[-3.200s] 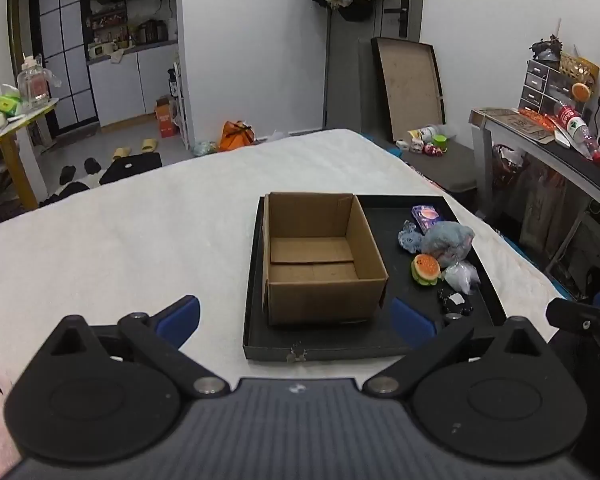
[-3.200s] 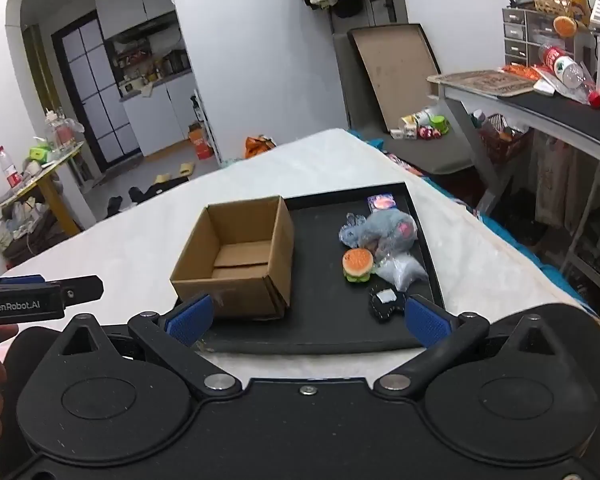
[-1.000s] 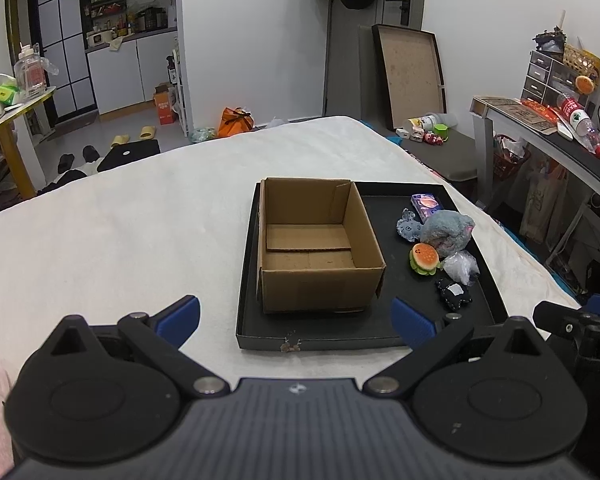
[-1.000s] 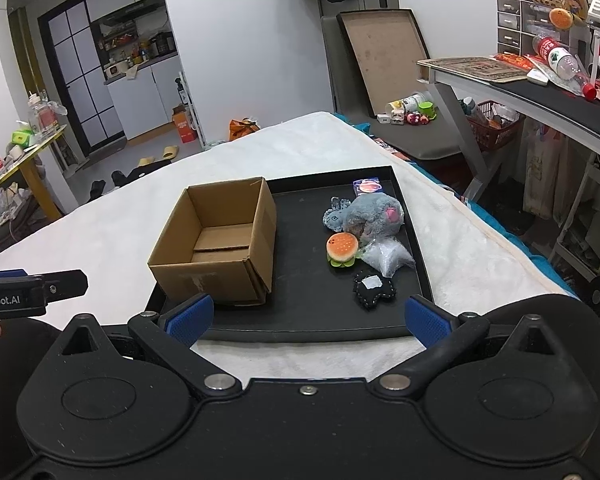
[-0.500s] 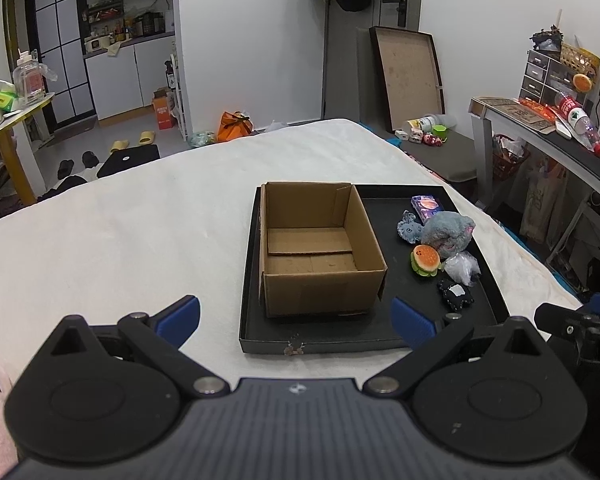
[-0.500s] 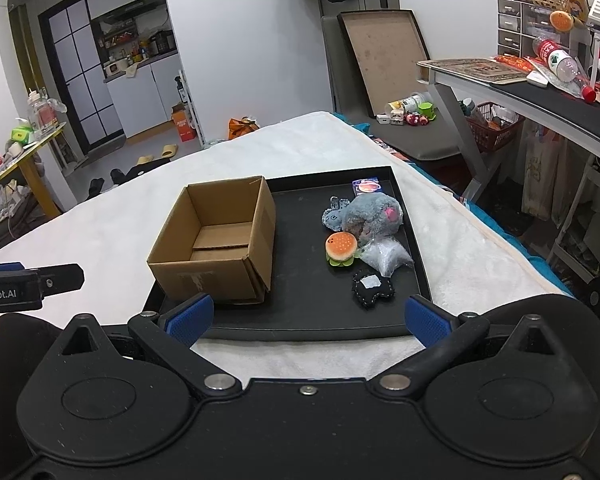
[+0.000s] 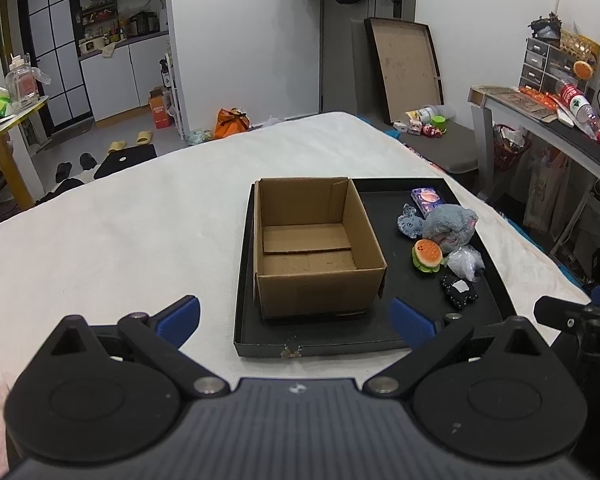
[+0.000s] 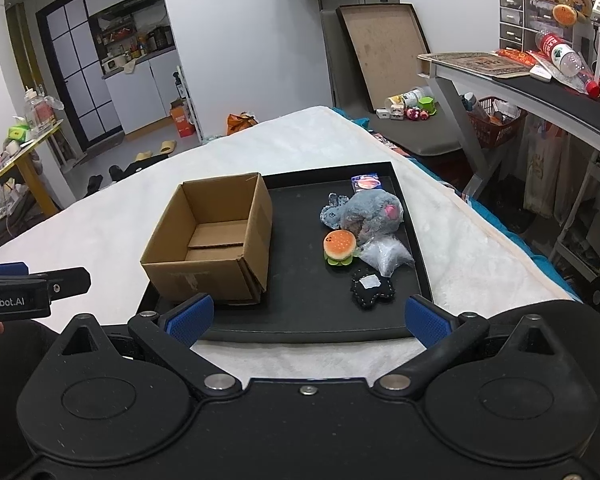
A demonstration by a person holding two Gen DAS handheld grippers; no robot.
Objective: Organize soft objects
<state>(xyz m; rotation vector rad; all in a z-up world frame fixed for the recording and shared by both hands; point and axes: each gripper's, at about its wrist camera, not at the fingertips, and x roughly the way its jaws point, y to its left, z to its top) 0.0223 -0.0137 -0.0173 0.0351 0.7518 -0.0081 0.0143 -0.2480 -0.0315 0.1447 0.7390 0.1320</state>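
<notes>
An open, empty cardboard box (image 7: pixel 320 292) stands on the left half of a black tray (image 7: pixel 420 320). On the tray's right half lie a grey plush (image 7: pixel 450 226), a small blue-grey plush (image 7: pixel 410 222), a burger toy (image 7: pixel 427 255), a clear filled bag (image 7: pixel 462 264), a black stitched toy (image 7: pixel 458 290) and a purple pack (image 7: pixel 427 199). My left gripper (image 7: pixel 296 318) is open and holds nothing, just short of the tray's near edge. My right gripper (image 8: pixel 307 319) is also open, with nothing in it, over the near rim of the tray (image 8: pixel 300 316), the black toy (image 8: pixel 372 286) closest to it.
The tray lies on a white bed cover (image 7: pixel 120 240). A desk (image 8: pixel 540 92) with clutter stands to the right, with floor items beyond the bed. The other gripper's tip shows at the right edge (image 7: pixel 572 320) of the left wrist view.
Both grippers stay open with nothing in them. Both views have shifted only slightly against the tray over the last seconds; nothing on the tray has moved.
</notes>
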